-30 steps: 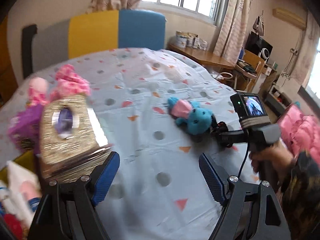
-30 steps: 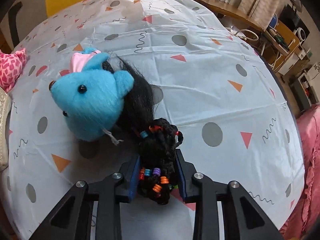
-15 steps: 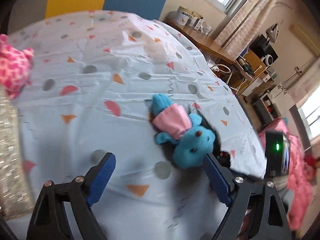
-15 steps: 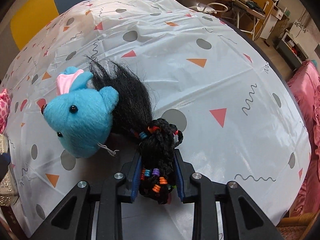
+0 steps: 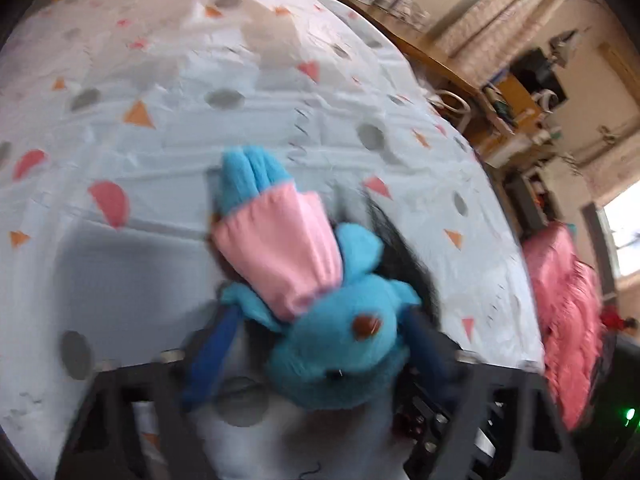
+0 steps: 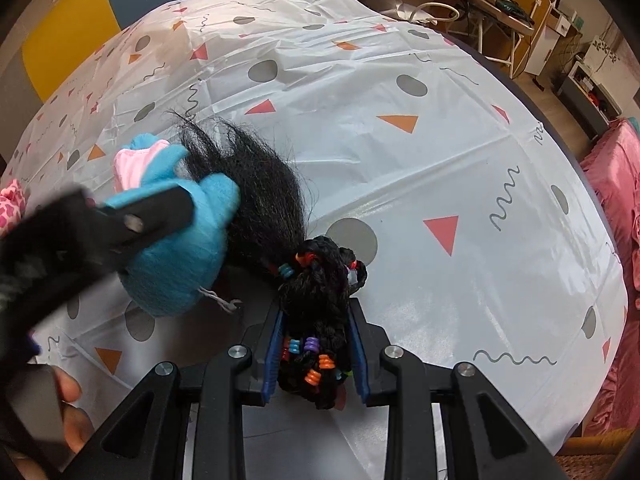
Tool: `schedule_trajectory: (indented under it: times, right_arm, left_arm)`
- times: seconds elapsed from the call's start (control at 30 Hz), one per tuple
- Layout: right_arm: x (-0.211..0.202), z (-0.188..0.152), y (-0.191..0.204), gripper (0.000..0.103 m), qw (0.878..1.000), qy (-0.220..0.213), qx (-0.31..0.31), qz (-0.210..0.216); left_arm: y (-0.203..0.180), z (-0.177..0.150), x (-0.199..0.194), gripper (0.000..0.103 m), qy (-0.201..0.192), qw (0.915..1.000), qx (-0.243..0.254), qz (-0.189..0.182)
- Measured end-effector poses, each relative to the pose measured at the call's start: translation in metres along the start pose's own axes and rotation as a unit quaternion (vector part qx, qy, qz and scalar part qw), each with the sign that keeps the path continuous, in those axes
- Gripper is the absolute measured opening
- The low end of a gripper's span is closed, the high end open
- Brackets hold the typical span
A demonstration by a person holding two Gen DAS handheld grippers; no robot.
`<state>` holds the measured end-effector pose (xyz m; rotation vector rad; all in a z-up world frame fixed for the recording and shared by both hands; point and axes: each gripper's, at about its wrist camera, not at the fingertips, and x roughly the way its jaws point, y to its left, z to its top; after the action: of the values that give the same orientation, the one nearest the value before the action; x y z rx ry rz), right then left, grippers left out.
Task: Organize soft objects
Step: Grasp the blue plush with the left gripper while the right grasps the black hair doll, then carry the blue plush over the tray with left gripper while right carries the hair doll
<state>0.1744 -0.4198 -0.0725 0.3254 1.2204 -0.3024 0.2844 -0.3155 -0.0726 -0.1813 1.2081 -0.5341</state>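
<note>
Plush toy of blue fleece with pink dress, lying on round worktop under white plastic cloth printed with grey dots and orange and red triangles. Head towards the left wrist camera, legs away from it.

Left gripper lowered over the head of this toy, jaws just now closing, head between them. Right blue pad touching the side of the head, as far as the blurred picture allows; left pad apart from the head, near the toy's arm. No firm grip yet, jaws not shut.

Right gripper closed on bundle of black braided hair with small coloured beads, pads pressing on both sides of it. Loose black strands spread from the bundle across the cloth, lying against the blue head and partly behind it.

In the right wrist view, black finger of the left gripper across the toy, and person's hand at the lower left edge. Pink spotted soft thing at the far left edge.
</note>
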Motion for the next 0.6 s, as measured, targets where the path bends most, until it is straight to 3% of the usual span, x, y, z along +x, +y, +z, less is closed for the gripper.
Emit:
schedule_trajectory:
  times: [0.07, 0.27, 0.4, 0.6]
  right_arm:
    - [0.000, -0.001, 0.000, 0.029, 1.000, 0.001, -0.003, 0.000]
    - [-0.001, -0.004, 0.000, 0.029, 1.000, -0.002, -0.015, -0.012]
    - [-0.003, -0.009, 0.002, 0.029, 0.999, -0.007, -0.028, -0.025]
    - [-0.005, -0.014, 0.007, 0.029, 0.998, -0.016, -0.047, -0.037]
  left_arm:
    - [0.000, -0.006, 0.000, 0.056, 0.002, 0.9997, 0.008, -0.023]
    - [0.013, -0.018, -0.032, 0.056, -0.032, 0.9985, 0.030, -0.033]
    - [0.024, -0.021, -0.061, 0.056, -0.058, 0.9970, 0.050, -0.009]
    - [0.039, -0.007, -0.118, 0.055, -0.110, 0.9888, 0.081, 0.060]
